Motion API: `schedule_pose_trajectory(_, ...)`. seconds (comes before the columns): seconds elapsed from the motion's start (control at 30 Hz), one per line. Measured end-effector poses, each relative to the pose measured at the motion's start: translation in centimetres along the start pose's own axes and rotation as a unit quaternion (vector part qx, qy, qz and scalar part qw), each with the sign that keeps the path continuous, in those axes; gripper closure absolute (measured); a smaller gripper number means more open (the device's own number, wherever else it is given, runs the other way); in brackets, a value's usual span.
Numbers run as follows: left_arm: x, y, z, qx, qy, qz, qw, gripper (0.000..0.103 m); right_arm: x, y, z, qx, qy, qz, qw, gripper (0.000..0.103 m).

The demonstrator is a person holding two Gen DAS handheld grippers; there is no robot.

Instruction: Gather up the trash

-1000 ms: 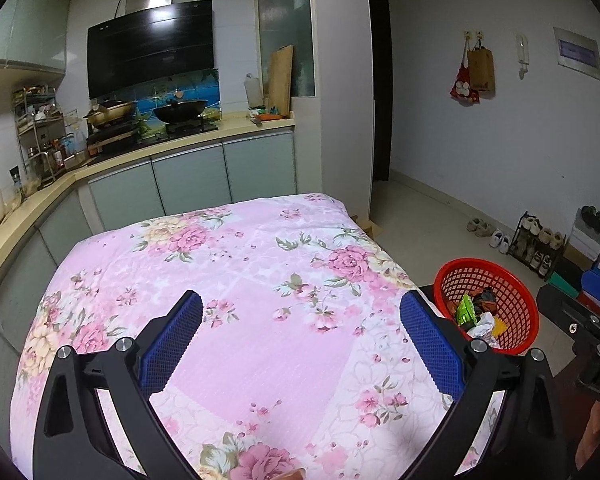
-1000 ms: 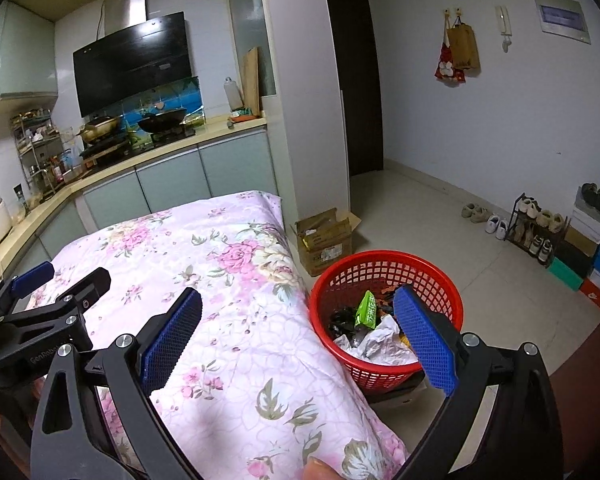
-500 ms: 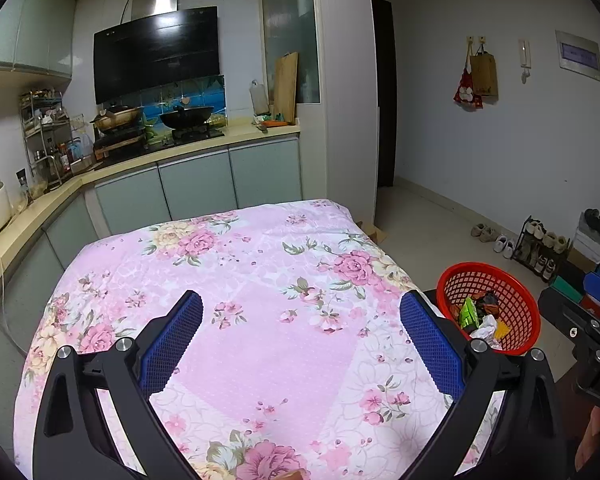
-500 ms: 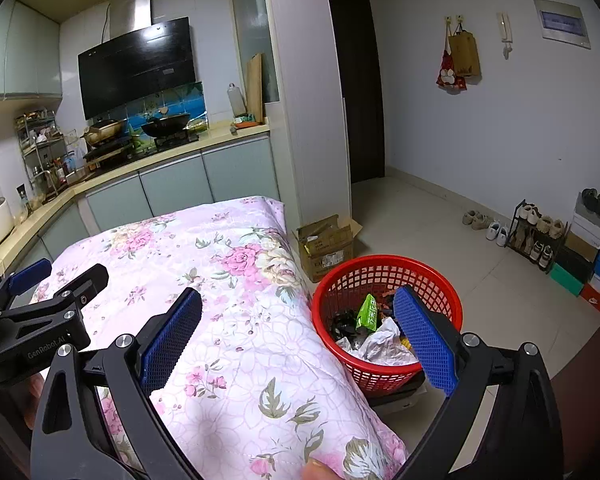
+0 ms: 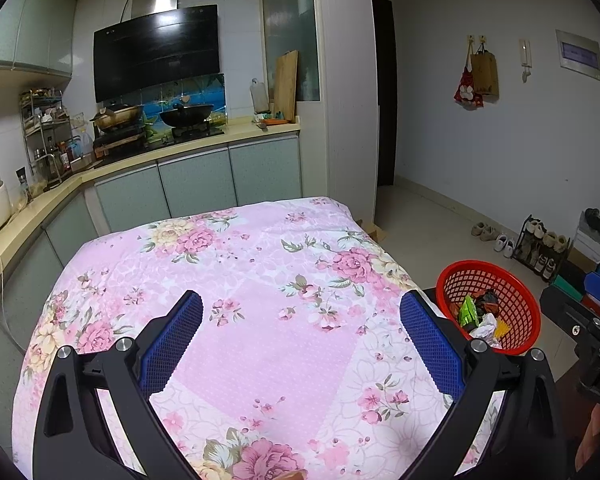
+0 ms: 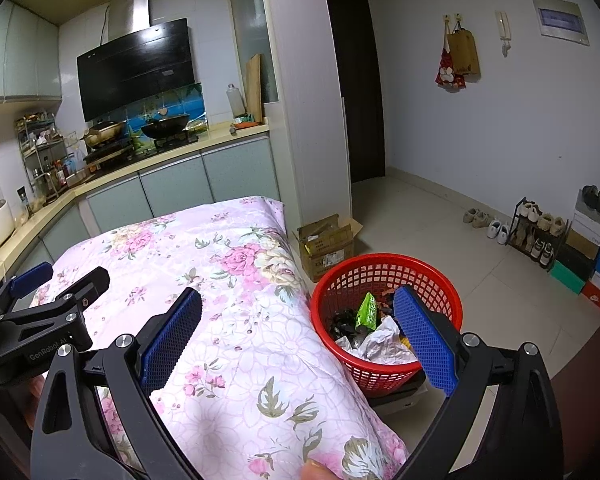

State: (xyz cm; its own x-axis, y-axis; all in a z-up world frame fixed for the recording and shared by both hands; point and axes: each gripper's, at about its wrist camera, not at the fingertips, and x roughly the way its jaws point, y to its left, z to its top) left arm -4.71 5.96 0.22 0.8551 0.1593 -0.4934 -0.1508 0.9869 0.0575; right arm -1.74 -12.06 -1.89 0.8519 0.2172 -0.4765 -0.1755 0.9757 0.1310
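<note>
A red mesh basket (image 6: 384, 276) stands on the floor right of the table and holds several pieces of trash: a green wrapper (image 6: 366, 311), crumpled white paper (image 6: 380, 340) and dark scraps. It also shows in the left wrist view (image 5: 488, 280). My left gripper (image 5: 300, 340) is open and empty above the pink floral tablecloth (image 5: 236, 280). My right gripper (image 6: 296, 336) is open and empty, above the table's right edge, its right finger over the basket. I see no trash on the cloth.
A cardboard box (image 6: 326, 244) sits on the floor behind the basket. A shoe rack (image 6: 536, 232) and coloured boxes (image 6: 596, 272) line the right wall. Kitchen counters (image 5: 180, 148) with pans run behind and left of the table.
Both grippers have pulled back and risen slightly, so the table and basket sit lower and smaller in view. Both stay open and empty.
</note>
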Motion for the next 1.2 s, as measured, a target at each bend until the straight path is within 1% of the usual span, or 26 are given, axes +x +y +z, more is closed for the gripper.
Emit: schedule_pose_trajectory(1.2, -0.02, -0.04, -0.3, -0.003, -0.001, 0.004, 1.0, 0.007, -0.08, -0.34, -0.03, 0.001, 0.0, 0.0, 1.0, 0.009)
